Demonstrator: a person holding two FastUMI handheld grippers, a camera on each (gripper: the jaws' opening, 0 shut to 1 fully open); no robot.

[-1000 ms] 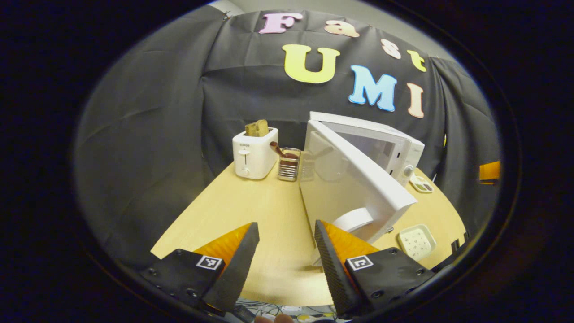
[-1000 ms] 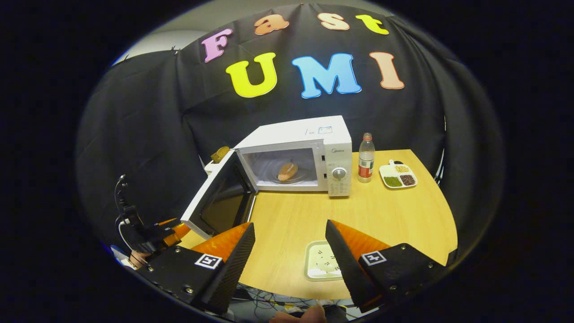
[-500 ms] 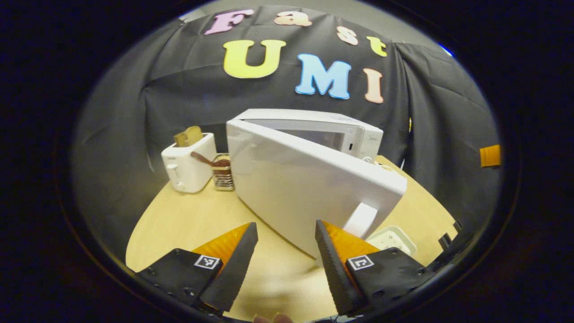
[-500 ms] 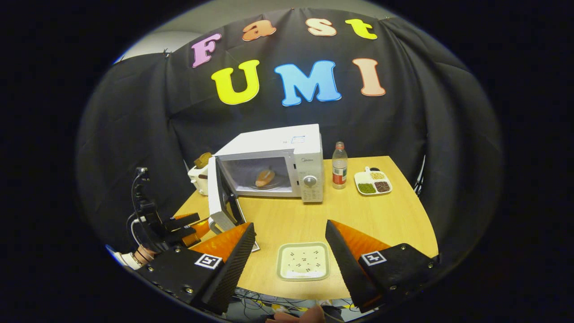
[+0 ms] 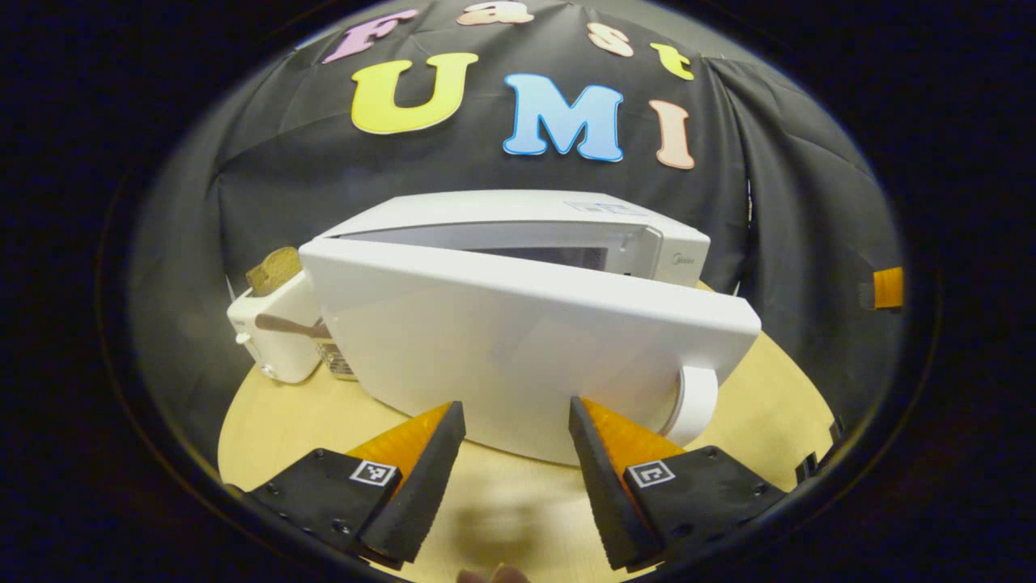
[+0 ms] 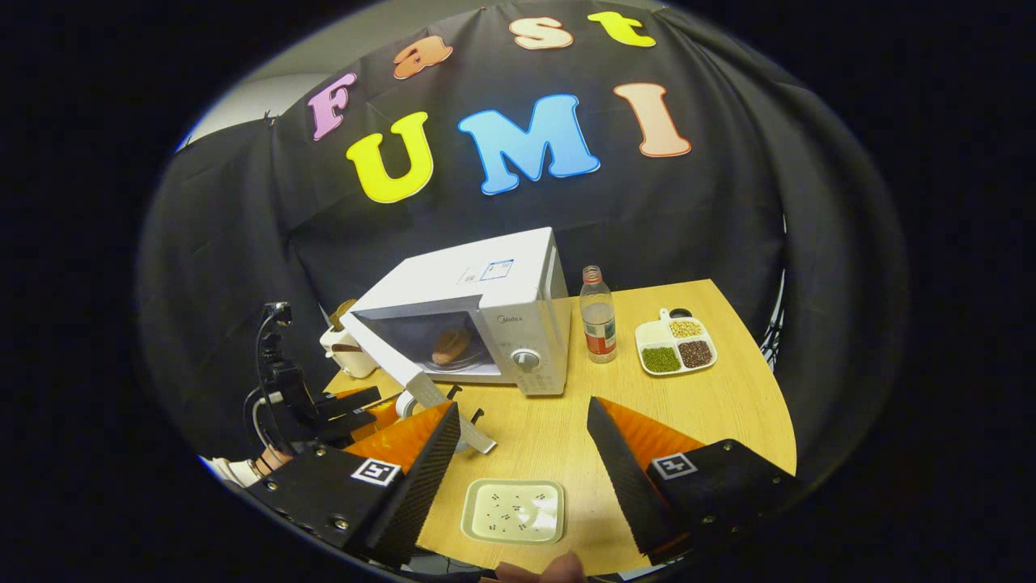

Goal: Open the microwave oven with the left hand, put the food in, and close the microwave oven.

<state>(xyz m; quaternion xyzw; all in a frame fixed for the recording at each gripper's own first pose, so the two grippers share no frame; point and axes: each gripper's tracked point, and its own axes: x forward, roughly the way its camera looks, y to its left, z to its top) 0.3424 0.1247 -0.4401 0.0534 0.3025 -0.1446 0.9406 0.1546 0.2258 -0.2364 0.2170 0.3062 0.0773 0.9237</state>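
Press the left gripper (image 5: 514, 421) (jaws apart, holding nothing) squarely against the white microwave door (image 5: 518, 340) until it latches.

the half-shut door (image 5: 518, 340) hides most of the toaster (image 5: 271, 336) and the microwave (image 5: 566, 227) cavity.

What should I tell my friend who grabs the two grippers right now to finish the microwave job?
Left gripper: open, holding nothing, right in front of the microwave door.
Right gripper: open, holding nothing, above the small square plate on the table.
Bread roll: inside the microwave already.
Done: door opened, food put in.
Left: the door is half open; push it fully shut with the left gripper.
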